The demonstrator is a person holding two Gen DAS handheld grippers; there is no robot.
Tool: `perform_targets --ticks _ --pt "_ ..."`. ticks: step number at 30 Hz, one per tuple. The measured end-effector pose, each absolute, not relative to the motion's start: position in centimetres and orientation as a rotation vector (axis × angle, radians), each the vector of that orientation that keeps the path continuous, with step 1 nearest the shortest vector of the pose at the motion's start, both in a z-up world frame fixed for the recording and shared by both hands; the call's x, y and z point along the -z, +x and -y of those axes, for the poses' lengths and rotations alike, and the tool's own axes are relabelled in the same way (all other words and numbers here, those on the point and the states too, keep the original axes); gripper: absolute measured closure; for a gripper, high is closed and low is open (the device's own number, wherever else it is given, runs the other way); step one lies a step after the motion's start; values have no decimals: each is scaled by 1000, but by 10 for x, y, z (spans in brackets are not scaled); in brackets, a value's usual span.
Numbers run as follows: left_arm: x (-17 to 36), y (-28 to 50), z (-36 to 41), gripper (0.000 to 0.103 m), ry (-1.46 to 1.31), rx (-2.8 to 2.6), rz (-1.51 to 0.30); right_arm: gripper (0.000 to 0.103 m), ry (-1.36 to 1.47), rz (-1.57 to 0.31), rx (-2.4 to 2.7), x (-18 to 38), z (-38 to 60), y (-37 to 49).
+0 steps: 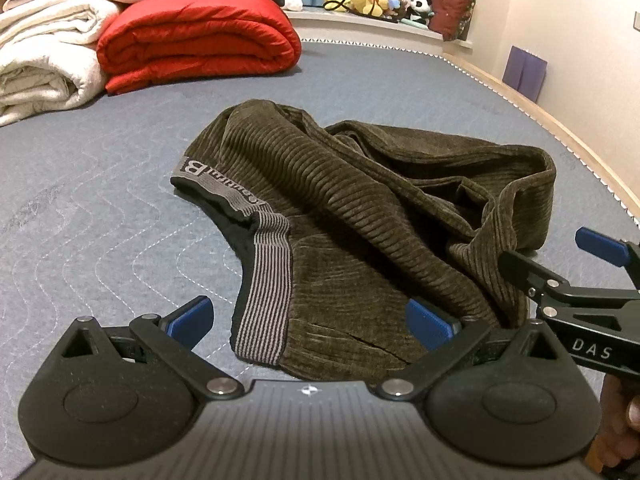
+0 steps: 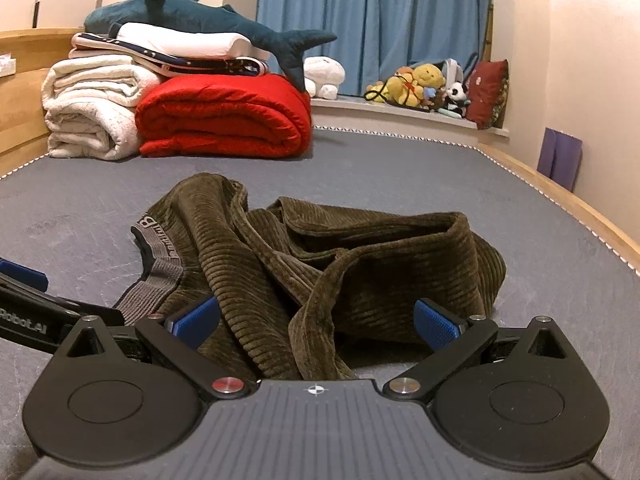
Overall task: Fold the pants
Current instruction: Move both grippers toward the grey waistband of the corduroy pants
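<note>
Olive-green corduroy pants (image 1: pixel 360 216) lie crumpled on the grey quilted mattress (image 1: pixel 100 200), their grey striped waistband (image 1: pixel 266 284) towards me on the left. My left gripper (image 1: pixel 312 320) is open, its jaws wide apart over the waistband end, holding nothing. My right gripper (image 2: pixel 316 320) is open over the bunched pants (image 2: pixel 340 264), empty. The right gripper also shows in the left wrist view (image 1: pixel 568 268) at the right edge, and the left gripper shows in the right wrist view (image 2: pixel 24 276) at the left edge.
Folded red quilt (image 1: pixel 200 36) and rolled white blankets (image 1: pixel 44 52) sit at the far left of the mattress, with a plush shark (image 2: pixel 208 20) on top. Stuffed toys (image 2: pixel 420 84) and a red cushion (image 2: pixel 488 92) line the window ledge. A wooden bed edge (image 2: pixel 568 200) runs along the right.
</note>
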State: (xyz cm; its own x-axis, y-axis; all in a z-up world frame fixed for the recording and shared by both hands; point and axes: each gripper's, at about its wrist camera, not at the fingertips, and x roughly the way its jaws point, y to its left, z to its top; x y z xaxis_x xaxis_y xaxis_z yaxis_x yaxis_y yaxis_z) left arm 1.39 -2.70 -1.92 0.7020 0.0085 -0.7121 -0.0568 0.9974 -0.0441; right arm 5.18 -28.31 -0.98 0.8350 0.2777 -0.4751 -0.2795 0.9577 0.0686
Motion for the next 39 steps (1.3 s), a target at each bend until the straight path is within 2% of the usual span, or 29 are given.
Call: perform_targets --ticks 5,10,12,16,20,27,39 --pt "17 12 29 1 -50 -23 -765 1 9 -497 -294 9 285 52" --pt "17 11 30 8 -54 1 -759 4 -7 -479 -301 8 283 49" --pt "16 11 31 16 -55 8 -759 5 -14 -475 -300 9 283 49" --pt "18 12 27 21 -90 38 -781 7 -24 -462 -299 8 282 47" --pt "17 12 26 39 -92 44 -786 9 -18 -449 -299 6 283 47" --pt "15 11 25 58 -113 75 -787 9 1 -419 -309 4 285 45" --pt "14 10 24 59 -128 88 -801 9 10 -384 -301 0 284 42"
